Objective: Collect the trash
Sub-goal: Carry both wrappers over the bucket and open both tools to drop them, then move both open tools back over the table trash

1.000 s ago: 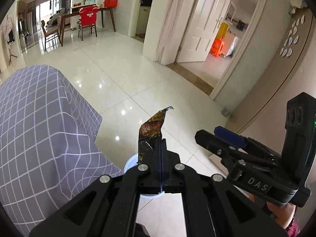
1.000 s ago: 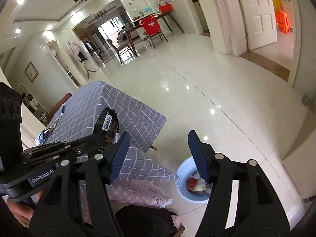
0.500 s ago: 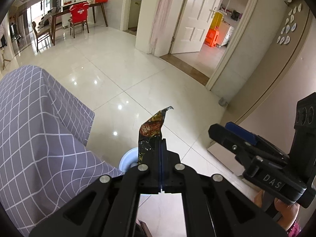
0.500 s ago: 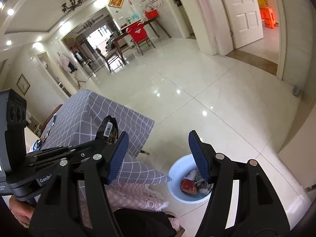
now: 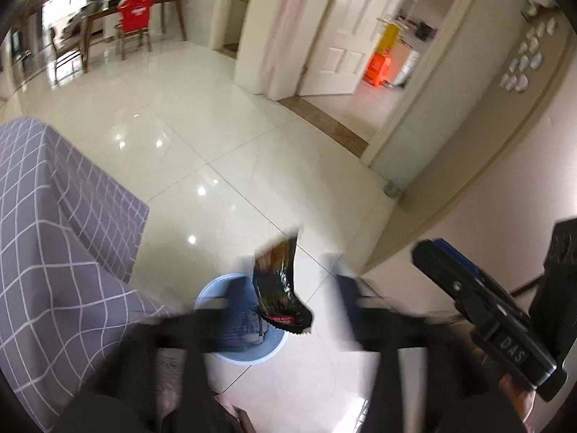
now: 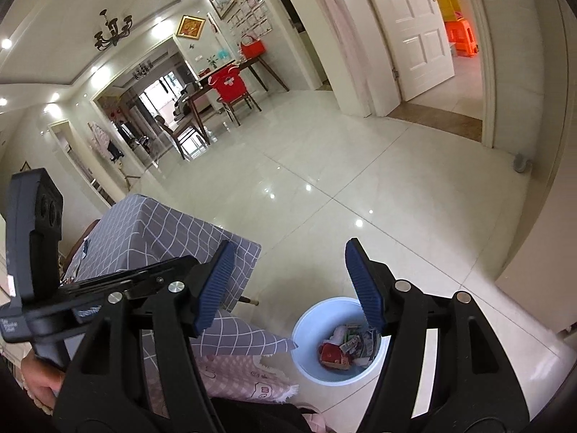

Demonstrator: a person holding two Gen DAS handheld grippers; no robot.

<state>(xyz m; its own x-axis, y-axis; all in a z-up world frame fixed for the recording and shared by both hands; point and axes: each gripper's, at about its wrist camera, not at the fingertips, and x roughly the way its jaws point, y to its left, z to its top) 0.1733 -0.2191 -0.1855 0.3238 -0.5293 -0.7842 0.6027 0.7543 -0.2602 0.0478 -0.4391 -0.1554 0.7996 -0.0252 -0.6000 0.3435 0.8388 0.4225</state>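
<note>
We read "DAS" on our right gripper (image 5: 447, 270), jaws apart, empty; our left gripper (image 5: 288, 281) has just been opening, wrapper (image 5: 279, 288) loose over the bin (image 5: 274, 350) at lower centre

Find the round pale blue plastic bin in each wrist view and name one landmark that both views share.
Left wrist view: the round pale blue plastic bin sits low, left of centre on the floor, partly behind the blurred left gripper and a dark snack wrapper.
Right wrist view: the bin is low, right of centre, holding trash, below the right gripper.
Shared landmark: the grey checked tablecloth.
</note>
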